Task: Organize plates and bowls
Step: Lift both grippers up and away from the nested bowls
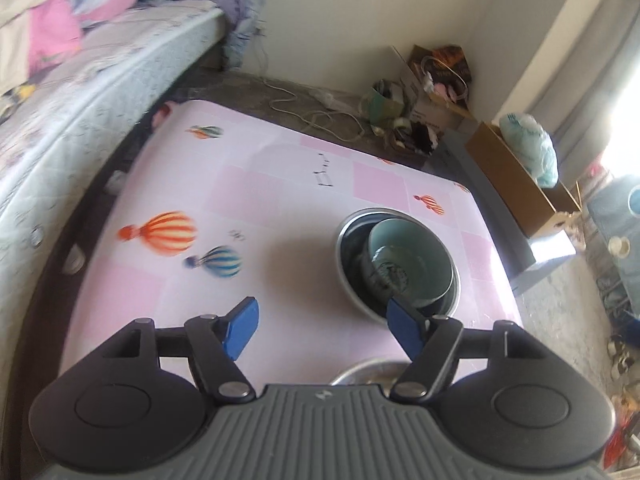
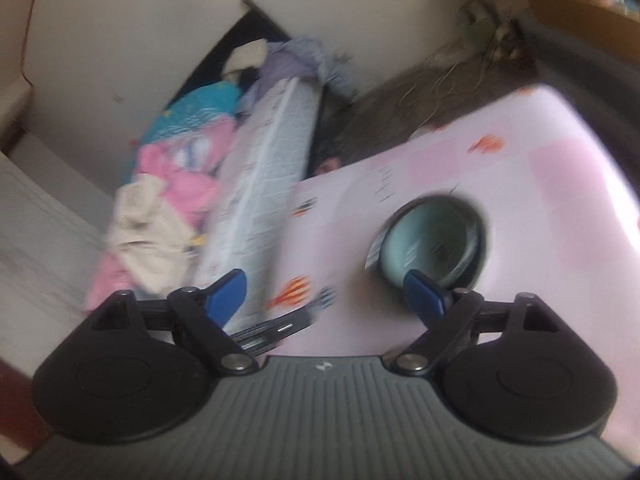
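Observation:
A metal bowl (image 1: 348,276) stands on the pink balloon-print table (image 1: 248,184), right of centre. Inside it sits a pale blue bowl (image 1: 424,260) with a small patterned bowl (image 1: 390,274) nested in it. My left gripper (image 1: 324,326) is open and empty, above the table, with its right fingertip near the metal bowl's near rim. A second metal rim (image 1: 364,374) shows just below the gripper. In the blurred right wrist view the same stack of bowls (image 2: 428,236) lies ahead of my open, empty right gripper (image 2: 326,294).
A bed (image 1: 80,92) with heaped clothes (image 1: 52,12) runs along the table's left side. Cardboard boxes (image 1: 516,176), a plastic bag (image 1: 532,148) and floor clutter (image 1: 400,120) lie beyond the far and right edges. A dark slatted piece (image 2: 272,328) sticks out by the table's near-left edge.

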Available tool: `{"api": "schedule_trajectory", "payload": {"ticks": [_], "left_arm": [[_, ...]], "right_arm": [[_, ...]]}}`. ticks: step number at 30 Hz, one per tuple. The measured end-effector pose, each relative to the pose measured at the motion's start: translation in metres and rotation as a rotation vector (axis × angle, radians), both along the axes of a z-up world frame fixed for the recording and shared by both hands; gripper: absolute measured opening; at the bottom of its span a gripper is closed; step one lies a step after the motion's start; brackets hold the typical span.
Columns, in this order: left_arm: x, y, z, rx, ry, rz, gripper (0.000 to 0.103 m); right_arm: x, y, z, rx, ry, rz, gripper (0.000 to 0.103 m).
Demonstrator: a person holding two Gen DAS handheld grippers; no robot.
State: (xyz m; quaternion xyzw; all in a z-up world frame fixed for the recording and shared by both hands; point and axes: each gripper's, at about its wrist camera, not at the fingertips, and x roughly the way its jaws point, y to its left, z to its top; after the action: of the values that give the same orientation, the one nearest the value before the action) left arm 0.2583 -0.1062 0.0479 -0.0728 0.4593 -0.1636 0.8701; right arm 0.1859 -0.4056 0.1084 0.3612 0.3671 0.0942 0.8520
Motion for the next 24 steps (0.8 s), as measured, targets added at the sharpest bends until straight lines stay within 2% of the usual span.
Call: {"api": "schedule_trajectory", "payload": {"ticks": [2,5,8,11,13,14,17,19,24], "left_arm": [[-0.014,0.011,0.004,-0.005,0.007,0.016,0.073],[-0.031,0.024,0.007,-0.015,0.009,0.007,0.074],[-0.047,0.03,0.004,-0.001,0.017,-0.001,0.074],[-0.061,0.032,-0.002,0.003,0.038,-0.013,0.074],[-0.07,0.033,-0.006,0.013,0.05,-0.018,0.074],[-0.074,0.033,-0.006,0.013,0.055,-0.02,0.074],[-0.084,0.038,-0.003,-0.007,0.049,-0.012,0.074],[-0.09,0.041,0.0,-0.019,0.039,-0.007,0.074],[-0.099,0.045,0.005,-0.03,0.04,-0.003,0.074]], "right_arm": [[-0.036,0.018,0.033,0.113,-0.003,0.07,0.1],[-0.084,0.052,0.077,0.133,-0.009,0.161,0.102],[-0.125,0.08,0.107,0.184,-0.021,0.227,0.102],[-0.154,0.099,0.121,0.256,-0.005,0.277,0.102],[-0.172,0.112,0.13,0.246,-0.07,0.34,0.102],[-0.178,0.115,0.132,0.255,-0.066,0.357,0.102],[-0.187,0.124,0.125,0.331,0.017,0.431,0.102],[-0.198,0.134,0.127,0.359,0.036,0.484,0.102],[-0.23,0.149,0.153,0.325,-0.048,0.573,0.102]]}}
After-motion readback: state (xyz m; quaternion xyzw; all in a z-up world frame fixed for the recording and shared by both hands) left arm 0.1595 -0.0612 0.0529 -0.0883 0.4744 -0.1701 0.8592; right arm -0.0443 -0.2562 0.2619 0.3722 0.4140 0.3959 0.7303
